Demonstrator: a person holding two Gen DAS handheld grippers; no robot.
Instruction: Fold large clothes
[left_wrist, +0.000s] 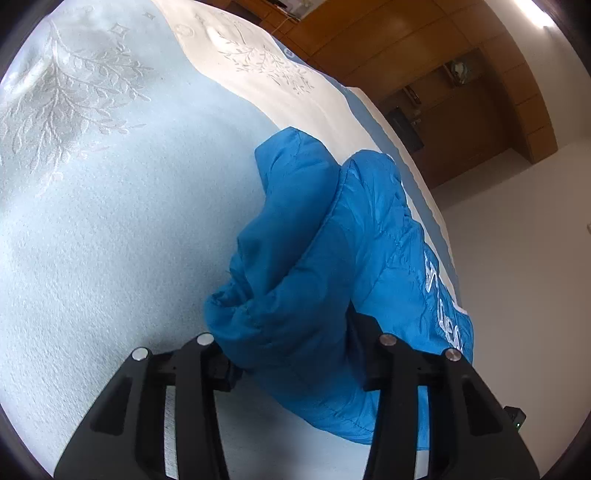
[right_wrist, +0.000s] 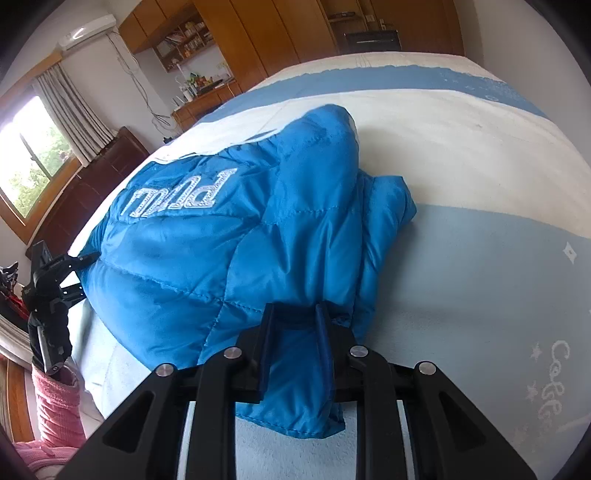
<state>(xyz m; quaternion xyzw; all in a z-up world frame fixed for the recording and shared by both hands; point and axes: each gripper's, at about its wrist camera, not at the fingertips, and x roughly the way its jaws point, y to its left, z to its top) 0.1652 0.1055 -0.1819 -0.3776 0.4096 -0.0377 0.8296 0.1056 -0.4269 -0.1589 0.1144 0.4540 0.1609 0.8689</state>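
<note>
Blue quilted puffer jacket (right_wrist: 207, 258) lay bunched on the bed (right_wrist: 480, 266), over its pale blue and cream bedspread; white lettering on the jacket showed toward the bed's edge. Right gripper (right_wrist: 295, 343) was clamped on a fold of jacket fabric, cloth pinched between both fingers (right_wrist: 266, 347) and hanging out below. Left gripper (left_wrist: 295, 354) had its jaws set wide around a thick bundle of the jacket (left_wrist: 332, 258); whether it pinched the cloth could not be told. Seen from the right wrist, the left gripper (right_wrist: 79, 275) sat at the jacket's far corner. Wooden wardrobes (right_wrist: 280, 33) stood behind the bed.
</note>
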